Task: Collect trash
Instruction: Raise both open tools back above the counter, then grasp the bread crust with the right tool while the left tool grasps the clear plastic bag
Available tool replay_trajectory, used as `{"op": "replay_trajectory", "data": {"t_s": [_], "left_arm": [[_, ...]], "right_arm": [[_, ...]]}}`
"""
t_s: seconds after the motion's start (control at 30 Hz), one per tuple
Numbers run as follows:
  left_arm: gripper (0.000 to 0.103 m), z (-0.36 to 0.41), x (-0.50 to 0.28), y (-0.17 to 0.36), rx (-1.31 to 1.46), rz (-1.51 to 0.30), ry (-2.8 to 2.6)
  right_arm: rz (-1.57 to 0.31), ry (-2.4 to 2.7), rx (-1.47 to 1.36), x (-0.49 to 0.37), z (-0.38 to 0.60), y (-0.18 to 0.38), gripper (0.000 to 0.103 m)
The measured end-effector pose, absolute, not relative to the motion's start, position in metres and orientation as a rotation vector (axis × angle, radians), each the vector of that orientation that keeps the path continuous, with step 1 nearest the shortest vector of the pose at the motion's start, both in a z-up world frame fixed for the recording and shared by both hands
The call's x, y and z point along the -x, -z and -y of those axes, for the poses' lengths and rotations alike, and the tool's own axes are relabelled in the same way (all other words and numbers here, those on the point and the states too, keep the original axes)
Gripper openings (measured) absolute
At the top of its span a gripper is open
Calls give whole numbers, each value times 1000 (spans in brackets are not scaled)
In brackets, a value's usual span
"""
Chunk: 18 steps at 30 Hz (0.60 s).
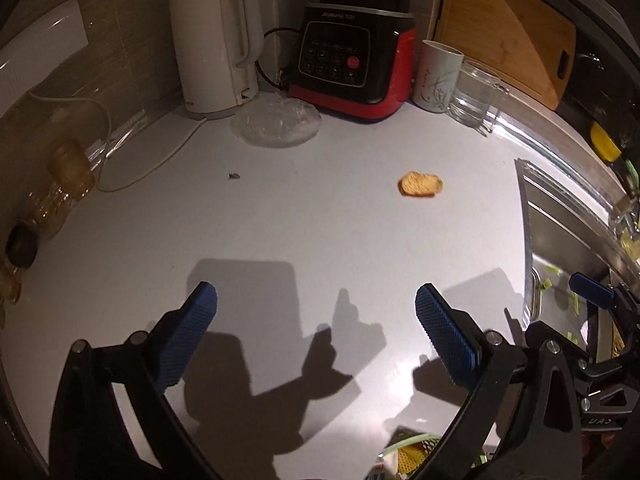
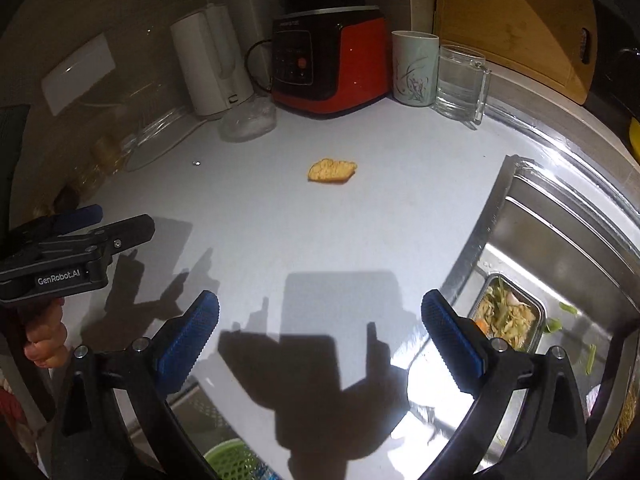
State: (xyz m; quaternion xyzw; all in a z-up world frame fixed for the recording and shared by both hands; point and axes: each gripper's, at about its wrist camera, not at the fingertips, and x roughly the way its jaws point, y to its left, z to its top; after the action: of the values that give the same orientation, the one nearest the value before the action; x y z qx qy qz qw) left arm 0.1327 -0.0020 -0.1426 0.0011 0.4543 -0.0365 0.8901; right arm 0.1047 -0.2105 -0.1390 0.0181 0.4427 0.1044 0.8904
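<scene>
A golden piece of bread or cracker [image 1: 421,184] [image 2: 332,171] lies alone on the white counter [image 1: 280,208] [image 2: 260,216]. A tiny dark scrap [image 1: 233,176] [image 2: 196,163] sits further left. My left gripper [image 1: 316,316] hovers over the counter, open and empty, well short of the bread. My right gripper [image 2: 320,320] is also open and empty, near the sink's edge. The left gripper's body [image 2: 76,252] shows at the left of the right wrist view, with a hand [image 2: 44,336] under it. A crumpled clear plastic wrap [image 1: 276,118] [image 2: 248,120] lies by the kettle.
Along the back wall stand a white kettle [image 1: 216,44], a red-black blender [image 1: 352,60], a printed cup [image 1: 438,76], a glass mug [image 1: 476,96] and a wooden cutting board [image 1: 508,28]. A steel sink [image 2: 560,248] holds a tray of food scraps [image 2: 508,316]. A green basket [image 2: 232,462] sits below.
</scene>
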Motion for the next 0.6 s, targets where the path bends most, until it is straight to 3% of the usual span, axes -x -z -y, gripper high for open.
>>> {"op": "replay_trajectory", "data": {"t_s": [0.33,0.6], "left_arm": [[95,-37,-219,170,56,-928,19],[95,-54,-242,184,107,-925,14]], "right_arm": [[-946,-178,-27,-222,189,188,99],[-962,-176,-5,-259,179,206,83]]}}
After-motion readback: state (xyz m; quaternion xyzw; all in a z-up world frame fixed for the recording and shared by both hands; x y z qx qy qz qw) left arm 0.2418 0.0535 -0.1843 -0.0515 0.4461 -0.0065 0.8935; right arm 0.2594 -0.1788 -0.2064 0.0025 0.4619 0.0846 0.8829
